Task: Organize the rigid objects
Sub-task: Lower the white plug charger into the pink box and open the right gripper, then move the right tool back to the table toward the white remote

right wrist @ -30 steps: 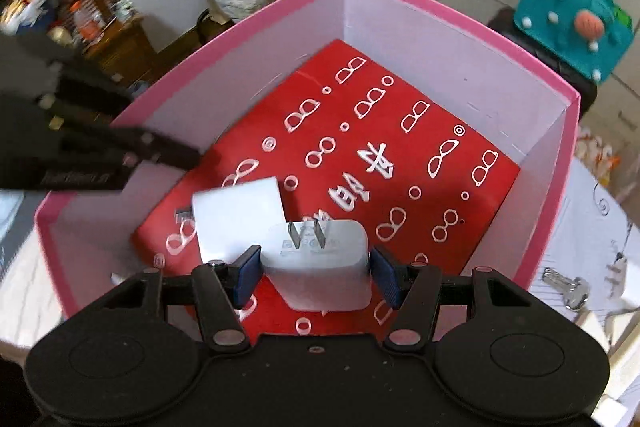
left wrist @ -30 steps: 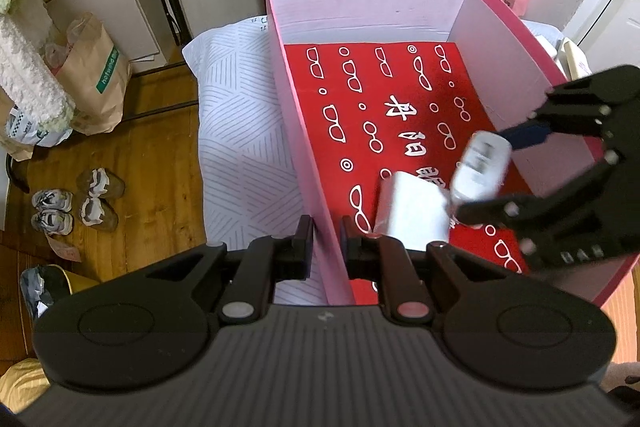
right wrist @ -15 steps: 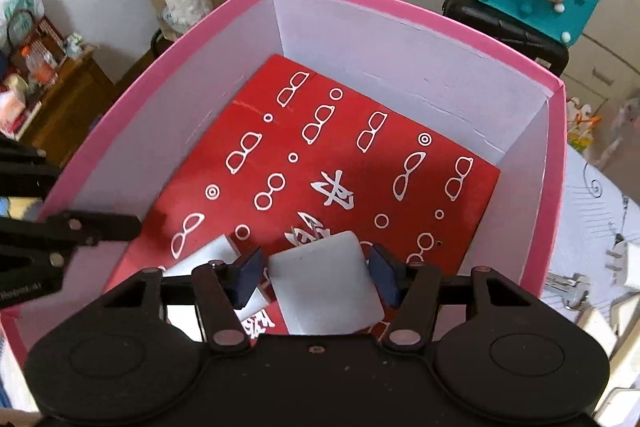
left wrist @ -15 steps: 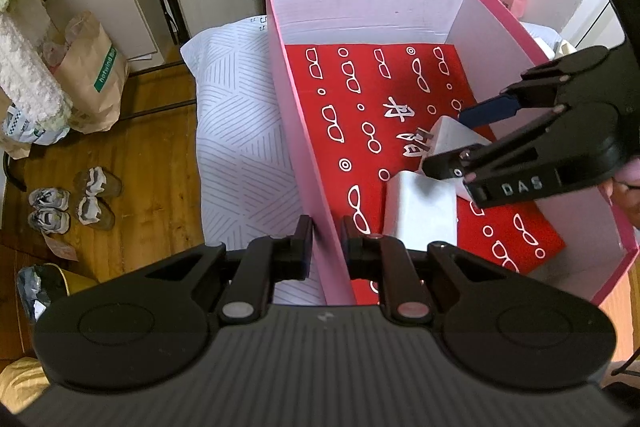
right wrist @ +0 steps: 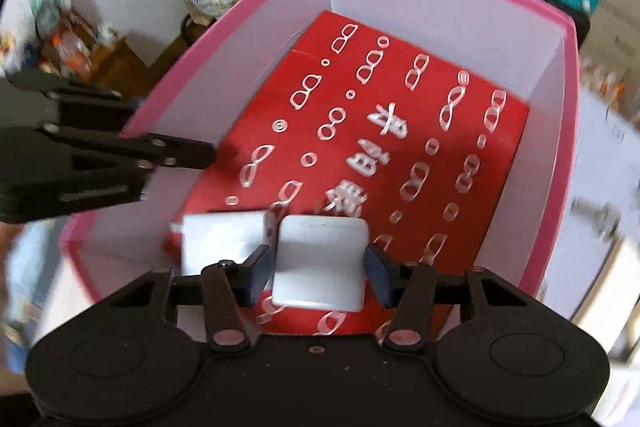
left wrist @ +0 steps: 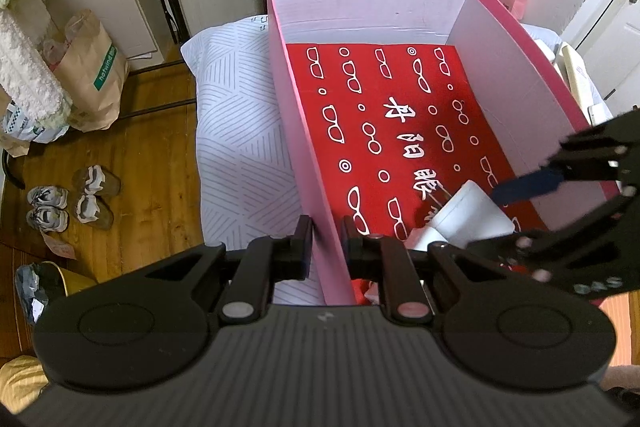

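We are placing a white charger (right wrist: 320,263) into the pink box (left wrist: 520,39), low over its red printed floor (right wrist: 420,131), just beside a second white block (right wrist: 218,239) already lying there. Our right gripper (right wrist: 318,273) is bracketing the charger between its blue pads (right wrist: 258,273); small gaps are showing, so we judge it is letting go. Our left gripper (left wrist: 326,247) is straddling the box's near wall, apparently pinching it steady. Next move: widen, lift straight out. Only the left wrist view is showing the paper bag (left wrist: 86,71) and shoes (left wrist: 68,203) on the floor; only the right wrist view is showing the charger's whole top face.
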